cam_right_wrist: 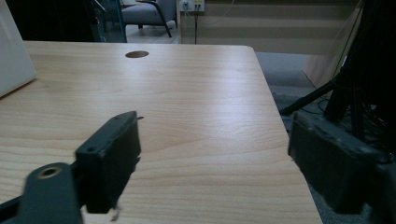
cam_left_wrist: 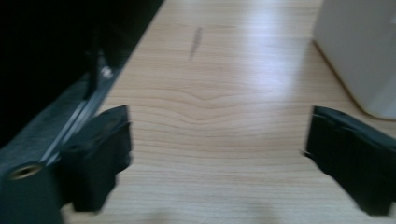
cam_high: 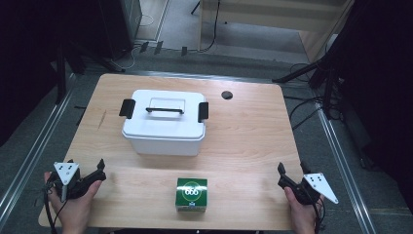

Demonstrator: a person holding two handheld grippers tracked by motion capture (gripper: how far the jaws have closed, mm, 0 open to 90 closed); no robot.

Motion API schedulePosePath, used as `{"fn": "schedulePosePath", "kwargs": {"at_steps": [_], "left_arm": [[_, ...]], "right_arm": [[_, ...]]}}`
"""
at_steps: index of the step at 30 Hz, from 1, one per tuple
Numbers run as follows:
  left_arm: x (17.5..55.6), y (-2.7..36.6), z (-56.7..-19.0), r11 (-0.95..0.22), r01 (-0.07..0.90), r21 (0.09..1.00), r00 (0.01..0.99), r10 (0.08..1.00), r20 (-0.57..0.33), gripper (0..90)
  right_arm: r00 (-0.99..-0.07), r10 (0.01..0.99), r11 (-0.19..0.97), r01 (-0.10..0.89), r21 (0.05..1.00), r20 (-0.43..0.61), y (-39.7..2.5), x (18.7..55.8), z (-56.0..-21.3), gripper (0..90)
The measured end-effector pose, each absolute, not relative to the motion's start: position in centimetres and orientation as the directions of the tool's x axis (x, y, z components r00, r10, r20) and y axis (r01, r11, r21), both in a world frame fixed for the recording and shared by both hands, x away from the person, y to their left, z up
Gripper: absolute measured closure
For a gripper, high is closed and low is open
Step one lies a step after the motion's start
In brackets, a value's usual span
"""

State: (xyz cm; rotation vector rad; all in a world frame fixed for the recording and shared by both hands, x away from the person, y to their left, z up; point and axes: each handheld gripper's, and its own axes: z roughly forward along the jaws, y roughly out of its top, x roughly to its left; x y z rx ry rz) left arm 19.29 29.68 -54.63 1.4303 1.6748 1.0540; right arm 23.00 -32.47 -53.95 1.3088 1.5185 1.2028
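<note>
Both hands rest low at the near table corners; left gripper and right gripper gape wide, holding nothing, wrists seemingly level.

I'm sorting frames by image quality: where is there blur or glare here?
High view: fairly sharp, soft even light on the table, dark surroundings. Left gripper view: motion-blurred overall, with a bright glare patch on the wood beside the white box. Right gripper view: the near claw is soft, the table is sharper, and a mild sheen lies across the wood.

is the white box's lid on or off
On: the lid sits flat atop the white box, handle folded down, black latches at both ends.
</note>
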Motion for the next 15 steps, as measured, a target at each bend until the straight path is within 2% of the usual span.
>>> {"fn": "schedulePosePath", "kwargs": {"at_steps": [1,2,5,7,9,11,12,13,14,15], "left_arm": [[19.2,29.5,-54.5,0.061,0.431,0.9,-0.172,0.985,0.015,20.2],[19.1,29.3,-54.4,0.068,0.426,0.902,-0.169,0.986,0.006,20.2],[18.8,28.0,-54.1,0.052,0.427,0.903,-0.141,0.99,0.01,36.0],[18.6,27.2,-53.9,0.037,0.42,0.907,-0.111,0.994,0.011,46.9],[18.3,26.0,-53.7,0.02,0.42,0.907,-0.063,0.998,0.007,54.3],[18.3,25.2,-53.7,0.012,0.425,0.905,-0.039,0.999,0.005,60.2],[18.2,24.8,-53.7,0.005,0.43,0.903,-0.022,1.0,0.004,67.4],[18.2,24.4,-53.7,0.006,0.438,0.899,-0.006,1.0,-0.003,67.4],[18.3,24.2,-53.7,0.011,0.438,0.899,0.005,1.0,-0.014,73.4],[18.5,23.9,-53.6,0.01,0.44,0.898,0.011,1.0,-0.017,73.4]], "right_arm": [[-0.176,0.984,0.023,0.247,0.969,0.022,-32.4,22.9,-53.9,26.8],[-0.176,0.984,0.023,0.247,0.969,0.022,-32.4,22.9,-53.9,26.8],[-0.232,0.972,0.018,0.269,0.963,0.047,-31.6,22.6,-53.6,41.2],[-0.256,0.966,0.035,0.278,0.96,0.039,-30.7,22.3,-53.5,47.4],[-0.308,0.95,0.037,0.278,0.96,0.052,-29.3,22.0,-53.3,53.7],[-0.323,0.946,0.066,0.287,0.956,0.032,-27.9,21.8,-53.1,58.7],[-0.341,0.939,0.067,0.296,0.953,0.04,-26.6,21.7,-53.1,63.6],[-0.341,0.939,0.067,0.296,0.953,0.04,-26.6,21.7,-53.1,63.6],[-0.376,0.925,0.065,0.303,0.951,0.056,-25.4,21.6,-53.0,70.3],[-0.376,0.925,0.065,0.303,0.951,0.056,-25.4,21.6,-53.0,70.3]]}}
